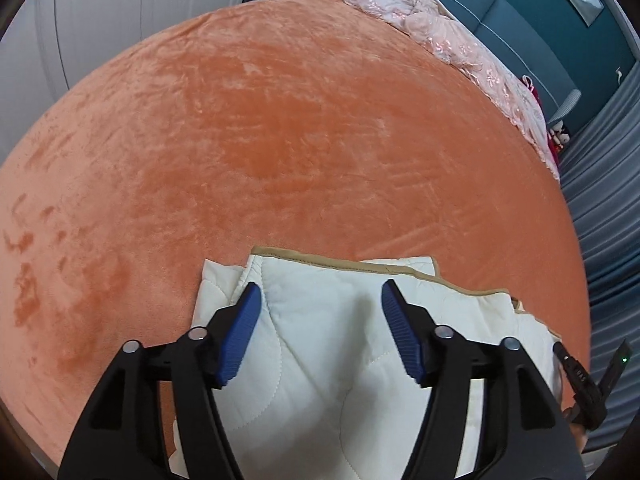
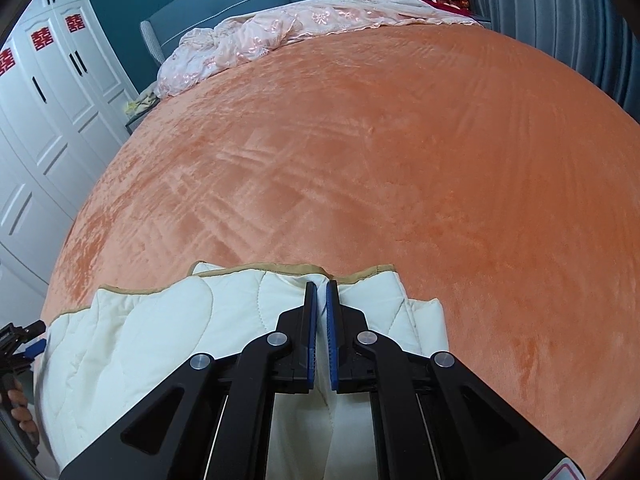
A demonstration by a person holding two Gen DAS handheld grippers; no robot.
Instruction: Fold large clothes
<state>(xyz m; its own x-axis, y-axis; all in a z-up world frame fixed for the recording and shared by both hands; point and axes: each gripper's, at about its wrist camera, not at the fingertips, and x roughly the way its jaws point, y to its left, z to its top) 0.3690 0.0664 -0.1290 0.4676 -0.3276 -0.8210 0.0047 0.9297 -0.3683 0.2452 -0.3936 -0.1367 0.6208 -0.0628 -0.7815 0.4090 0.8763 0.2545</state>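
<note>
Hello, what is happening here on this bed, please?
A person is folding a cream quilted cover with tan trim on an orange plush bedspread, with a two-finger gripper in each hand. The right gripper is shut, pinching a ridge of the cover near its trimmed edge. The left gripper is open above the cover and holds nothing. A crumpled pink embroidered blanket lies at the head of the bed.

Pink lace cover bunched beside white wardrobe.

We read red double-happiness signs (囍) on the white wardrobe doors: 3 in view, 1 cut off at the edge. Small markings on the other gripper's body are too tiny to read.
</note>
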